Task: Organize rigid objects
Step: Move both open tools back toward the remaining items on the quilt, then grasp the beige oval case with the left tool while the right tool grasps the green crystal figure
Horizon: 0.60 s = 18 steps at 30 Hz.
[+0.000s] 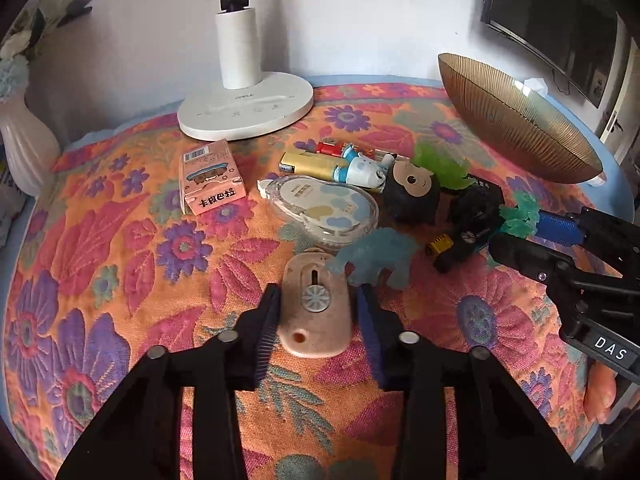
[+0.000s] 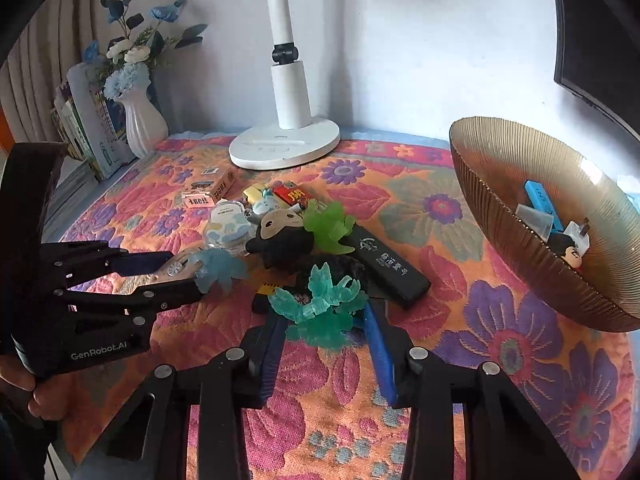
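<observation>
My left gripper (image 1: pixel 318 300) is open around a pink oval cutter (image 1: pixel 315 312) lying on the floral cloth; its fingers flank it without clear contact. A pale blue translucent figure (image 1: pixel 376 258) lies just beyond it. My right gripper (image 2: pixel 322 316) is open around a teal translucent figure (image 2: pixel 320 306). Behind lie a black monkey doll (image 2: pixel 280 236), a green translucent figure (image 2: pixel 330 226), a black case (image 2: pixel 386 266), a correction tape (image 1: pixel 324 206), lighters (image 1: pixel 308 164) and a pink box (image 1: pixel 210 178). The brown ribbed bowl (image 2: pixel 500 216) at right holds several small items.
A white lamp base (image 1: pixel 246 110) stands at the back of the table. A white vase (image 2: pixel 144 122) with flowers and books stand at the back left. A dark screen (image 1: pixel 556 12) hangs on the wall at right. The table edge runs behind the bowl.
</observation>
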Motion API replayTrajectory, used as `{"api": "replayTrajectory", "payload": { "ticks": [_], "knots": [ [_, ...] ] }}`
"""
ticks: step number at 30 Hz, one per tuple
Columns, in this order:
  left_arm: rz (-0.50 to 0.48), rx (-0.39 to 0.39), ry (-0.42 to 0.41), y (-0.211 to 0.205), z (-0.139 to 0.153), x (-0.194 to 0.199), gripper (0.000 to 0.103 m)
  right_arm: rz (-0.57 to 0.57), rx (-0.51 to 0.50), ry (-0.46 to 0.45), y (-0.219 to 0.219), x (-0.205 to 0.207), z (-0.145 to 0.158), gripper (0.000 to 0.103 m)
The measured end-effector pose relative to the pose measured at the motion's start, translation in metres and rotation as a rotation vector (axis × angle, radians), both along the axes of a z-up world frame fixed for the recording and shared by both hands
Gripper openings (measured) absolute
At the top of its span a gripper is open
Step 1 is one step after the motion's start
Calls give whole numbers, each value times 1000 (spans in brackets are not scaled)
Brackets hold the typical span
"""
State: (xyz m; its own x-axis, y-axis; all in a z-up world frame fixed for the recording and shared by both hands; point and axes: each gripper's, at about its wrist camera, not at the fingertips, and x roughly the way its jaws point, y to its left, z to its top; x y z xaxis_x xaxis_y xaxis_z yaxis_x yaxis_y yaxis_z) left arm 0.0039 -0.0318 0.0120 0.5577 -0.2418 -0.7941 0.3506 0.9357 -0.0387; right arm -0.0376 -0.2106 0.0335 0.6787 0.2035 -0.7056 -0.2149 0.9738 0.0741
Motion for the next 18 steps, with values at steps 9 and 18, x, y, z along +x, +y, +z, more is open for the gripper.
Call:
{"api": "replayTrajectory", "payload": {
  "ticks": [9, 18],
  "knots": [
    [81, -155, -31, 35, 17, -61, 32, 19, 113, -13, -34, -52, 26, 38],
    [45, -146, -23, 20, 3, -84, 32, 74, -65, 155, -16, -81, 0, 38]
  ]
}}
